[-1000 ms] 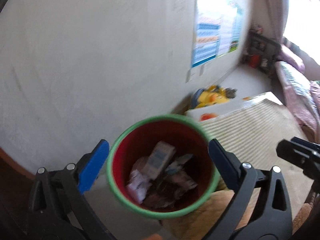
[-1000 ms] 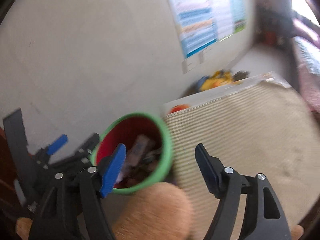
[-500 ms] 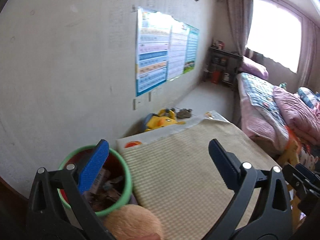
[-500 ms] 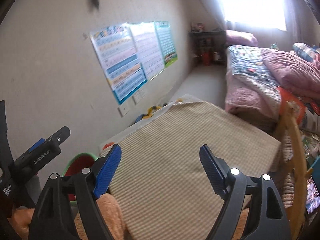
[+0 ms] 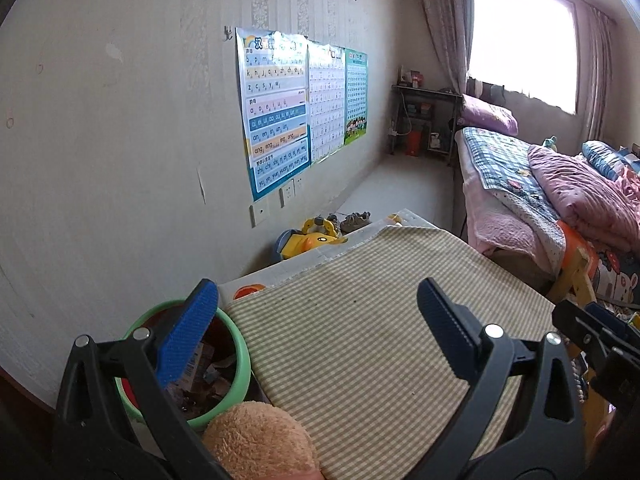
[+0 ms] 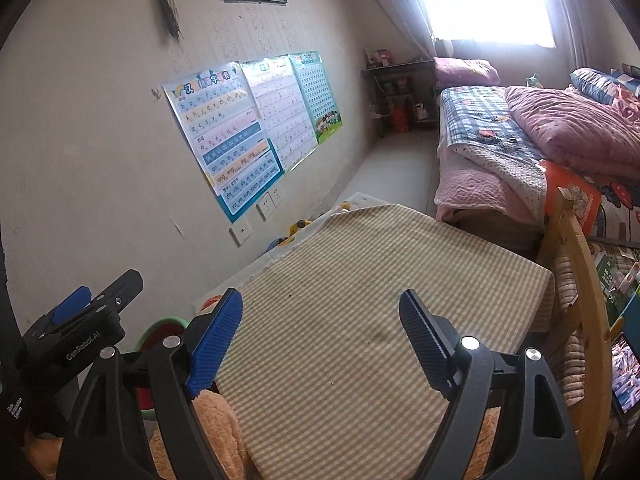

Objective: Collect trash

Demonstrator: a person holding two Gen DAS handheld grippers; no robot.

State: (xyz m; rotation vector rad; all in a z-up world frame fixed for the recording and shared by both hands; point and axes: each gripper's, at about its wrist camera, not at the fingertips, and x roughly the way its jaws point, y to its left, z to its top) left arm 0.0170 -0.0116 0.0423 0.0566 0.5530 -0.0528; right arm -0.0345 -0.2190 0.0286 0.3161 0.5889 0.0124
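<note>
Both grippers have swung away from the bin and now look out over the checked cloth [image 5: 360, 352]; a second ago the bin filled the left view. Left gripper [image 5: 316, 320] has its blue pads well apart, nothing between them. Right gripper [image 6: 320, 336] is likewise spread wide and empty. The red bin with a green rim [image 5: 236, 364] stands upright at the cloth's left edge near the wall, mouth up, with crumpled wrappers [image 5: 200, 376] inside; in the right view only a sliver of it shows, so I can't make out its contents there. A tan plush toy [image 5: 256, 440] sits just beside it. Posters [image 5: 276, 112] hang on the wall, and a bed with a pink quilt [image 6: 568, 128] lies under the bright window.
</note>
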